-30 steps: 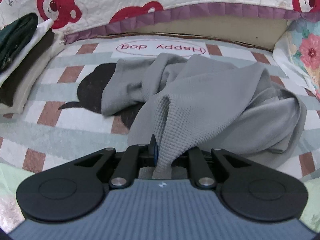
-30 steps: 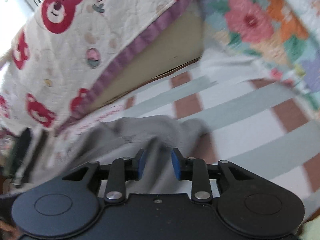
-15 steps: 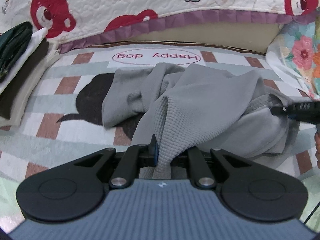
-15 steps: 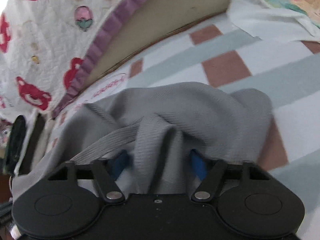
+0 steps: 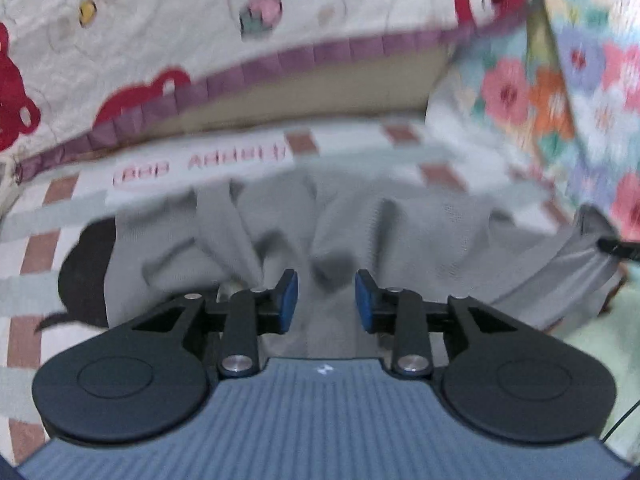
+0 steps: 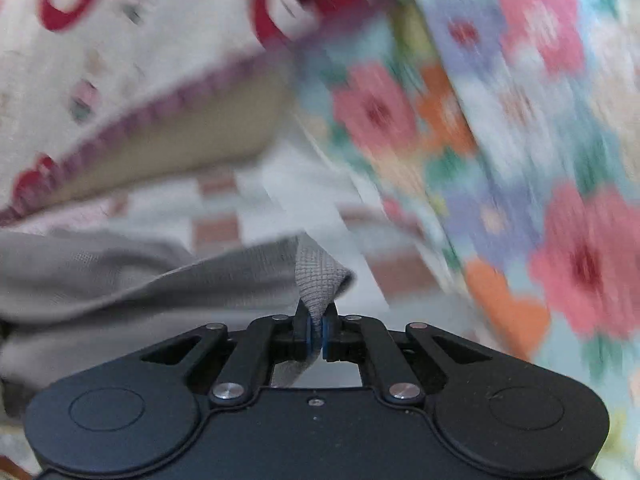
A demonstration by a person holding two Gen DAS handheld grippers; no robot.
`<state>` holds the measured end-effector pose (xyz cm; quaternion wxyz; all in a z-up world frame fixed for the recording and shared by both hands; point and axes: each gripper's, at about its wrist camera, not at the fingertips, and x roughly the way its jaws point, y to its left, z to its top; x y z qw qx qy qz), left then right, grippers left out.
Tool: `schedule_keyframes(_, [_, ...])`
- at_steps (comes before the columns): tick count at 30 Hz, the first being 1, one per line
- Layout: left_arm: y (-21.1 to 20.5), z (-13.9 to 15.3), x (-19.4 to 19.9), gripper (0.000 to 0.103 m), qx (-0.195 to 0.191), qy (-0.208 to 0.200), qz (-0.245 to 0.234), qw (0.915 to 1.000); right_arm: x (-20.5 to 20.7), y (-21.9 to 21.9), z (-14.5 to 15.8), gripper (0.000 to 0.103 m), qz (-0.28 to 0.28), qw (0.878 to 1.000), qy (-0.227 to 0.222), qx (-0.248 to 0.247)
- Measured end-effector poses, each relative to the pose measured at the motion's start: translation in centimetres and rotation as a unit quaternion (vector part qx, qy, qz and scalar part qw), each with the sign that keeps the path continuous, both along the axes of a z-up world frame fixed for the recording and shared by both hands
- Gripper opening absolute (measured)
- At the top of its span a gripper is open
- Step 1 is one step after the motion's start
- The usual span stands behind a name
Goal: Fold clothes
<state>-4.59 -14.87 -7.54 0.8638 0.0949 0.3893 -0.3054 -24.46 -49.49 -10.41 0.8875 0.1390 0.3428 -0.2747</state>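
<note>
A crumpled grey knit garment [image 5: 360, 224] lies on the checked mat [image 5: 36, 248]. My left gripper [image 5: 326, 300] hovers over its near folds with its jaws opening; the blue pads [image 5: 289, 300] stand apart and press on nothing, grey cloth lying below the gap. In the right wrist view my right gripper [image 6: 317, 330] is shut on a corner of the grey garment [image 6: 320, 280], which is pulled taut toward the left. The tip of the right gripper [image 5: 618, 249] shows at the right edge of the left wrist view, holding that same stretched corner.
A quilt with red bears and a purple frill [image 5: 248, 68] hangs along the far side. A floral blanket [image 6: 520, 140] rises on the right. The mat carries pink lettering [image 5: 200, 166] and a dark shape [image 5: 86, 276] at the left.
My left gripper has let go of the grey fold it was pinching and swung right. My right gripper has shut on a corner of the garment and pulled it to the right.
</note>
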Motion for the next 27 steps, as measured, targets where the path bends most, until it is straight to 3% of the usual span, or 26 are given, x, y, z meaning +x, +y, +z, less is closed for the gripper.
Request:
schedule_keyframes(5, [1.4, -2.9, -0.5, 0.040, 0.011, 0.093, 0.006, 0.9956, -2.1, 0.0, -1.7, 0.011, -0.001, 1.000, 0.023, 0.022])
schedule_keyframes(8, [1.1, -3.0, -1.5, 0.053, 0.034, 0.080, 0.001, 0.9962, -2.3, 0.6, -1.0, 0.014, 0.018, 0.999, 0.043, -0.020])
schedule_keyframes(10, [0.6, -3.2, -2.0, 0.061, 0.051, 0.074, -0.007, 0.9959, -2.2, 0.7, -0.4, 0.022, 0.034, 0.997, 0.051, -0.040])
schedule_keyframes(11, [0.3, -3.4, -2.2, 0.062, 0.055, 0.078, -0.016, 0.9953, -2.1, 0.6, -0.1, 0.031, 0.046, 0.997, 0.051, -0.043])
schedule_keyframes(12, [0.1, -3.5, -2.4, 0.062, 0.058, 0.085, -0.027, 0.9943, -1.9, 0.6, 0.1, 0.039, 0.057, 0.996, 0.052, -0.045])
schedule_keyframes(15, [-0.9, -4.3, -2.7, 0.062, 0.073, 0.103, -0.066, 0.9898, -1.7, 1.0, 0.0, 0.044, 0.095, 0.993, 0.060, -0.042])
schedule_keyframes(18, [-2.1, -5.3, -2.8, 0.063, 0.107, 0.088, -0.069, 0.9879, -0.8, 1.4, -1.5, 0.052, 0.130, 0.986, 0.096, -0.048])
schedule_keyframes(22, [-2.1, -6.3, -2.2, 0.063, 0.127, 0.079, -0.045, 0.9878, 0.7, 1.3, -4.4, 0.052, 0.152, 0.972, 0.158, -0.085])
schedule_keyframes(23, [-1.9, -6.3, -1.9, 0.061, 0.123, 0.078, -0.037, 0.9887, 1.1, 1.1, -4.9, 0.052, 0.152, 0.970, 0.163, -0.097])
schedule_keyframes(25, [-1.5, -6.2, -1.6, 0.043, 0.115, 0.069, -0.020, 0.9908, 2.0, 0.4, -5.6, 0.052, 0.156, 0.968, 0.163, -0.108])
schedule_keyframes(26, [-1.4, -6.0, -1.4, 0.016, 0.113, 0.062, -0.015, 0.9915, 2.5, -0.1, -5.7, 0.052, 0.161, 0.970, 0.156, -0.099])
schedule_keyframes(27, [-1.3, -5.8, -1.2, 0.004, 0.110, 0.056, -0.010, 0.9923, 3.1, -0.7, -5.9, 0.048, 0.166, 0.971, 0.149, -0.089])
